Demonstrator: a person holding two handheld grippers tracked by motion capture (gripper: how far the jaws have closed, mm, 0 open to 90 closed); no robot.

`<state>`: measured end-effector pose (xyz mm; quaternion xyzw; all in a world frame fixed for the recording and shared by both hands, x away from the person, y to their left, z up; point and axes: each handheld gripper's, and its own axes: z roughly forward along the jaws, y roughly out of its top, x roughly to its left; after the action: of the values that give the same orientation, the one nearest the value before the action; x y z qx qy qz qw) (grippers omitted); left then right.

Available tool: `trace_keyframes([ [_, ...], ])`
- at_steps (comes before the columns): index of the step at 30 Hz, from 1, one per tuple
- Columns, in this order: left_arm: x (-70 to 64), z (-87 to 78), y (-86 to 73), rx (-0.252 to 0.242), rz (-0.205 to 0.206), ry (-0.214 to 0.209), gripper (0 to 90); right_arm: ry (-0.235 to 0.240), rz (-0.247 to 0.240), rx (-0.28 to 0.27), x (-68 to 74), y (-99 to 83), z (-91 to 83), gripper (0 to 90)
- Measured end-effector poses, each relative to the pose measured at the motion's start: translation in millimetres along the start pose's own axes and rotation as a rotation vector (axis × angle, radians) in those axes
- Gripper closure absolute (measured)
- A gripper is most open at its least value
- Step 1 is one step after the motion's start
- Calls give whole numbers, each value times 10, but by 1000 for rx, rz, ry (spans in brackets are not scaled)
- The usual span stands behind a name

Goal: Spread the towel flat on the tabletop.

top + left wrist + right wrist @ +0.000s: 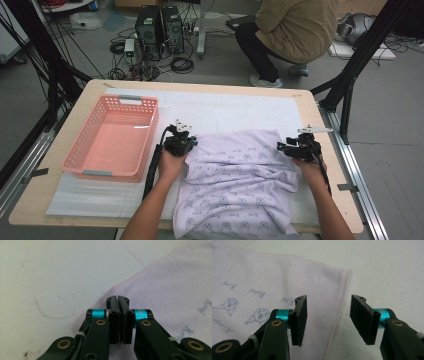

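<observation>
Left hand-held gripper (117, 298), jaws pressed together with nothing visibly between them, sits at the printed towel's (235, 185) ten-o'clock edge; right hand-held gripper (328, 307) gapes wide, straddling its two-o'clock hem.

Towel (262, 285) has small blue script w/ cartoon faces; too blurry to read.

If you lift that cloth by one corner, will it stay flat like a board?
Probably not. The cloth already lies in soft wrinkles and droops over the table edge, so it should sag and fold. It looks thin at its stitched hem, so likely light, and a push would probably bunch it rather than slide it.
</observation>
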<state>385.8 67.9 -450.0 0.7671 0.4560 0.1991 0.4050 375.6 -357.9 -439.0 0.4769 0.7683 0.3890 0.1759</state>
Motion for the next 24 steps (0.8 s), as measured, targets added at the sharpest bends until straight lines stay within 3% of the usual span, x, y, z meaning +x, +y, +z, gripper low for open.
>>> trace_keyframes([
  [5, 137, -48, 19, -76, -85, 37, 880, -7, -7, 16, -3, 31, 105, 479],
  [9, 151, -67, 27, -103, -99, 28, 880, 8, -46, 38, 40, 103, 226, 479],
  [12, 129, -77, 40, -128, -110, -3, 879, -12, -100, 62, 94, 151, 312, 541],
  [13, 114, -84, 46, -131, -105, -14, 879, -7, -98, 65, 90, 168, 326, 583],
  [15, 66, -95, 59, -139, -96, -42, 878, 7, -100, 72, 73, 198, 333, 804],
  [16, 38, -100, 66, -140, -90, -57, 879, 15, -111, 78, 67, 212, 339, 836],
  [21, -61, -132, 156, -154, -84, -90, 879, -5, -108, 63, 10, 249, 367, 862],
  [24, -76, -140, 297, -173, -58, -76, 879, -42, -94, 39, -45, 245, 369, 865],
])
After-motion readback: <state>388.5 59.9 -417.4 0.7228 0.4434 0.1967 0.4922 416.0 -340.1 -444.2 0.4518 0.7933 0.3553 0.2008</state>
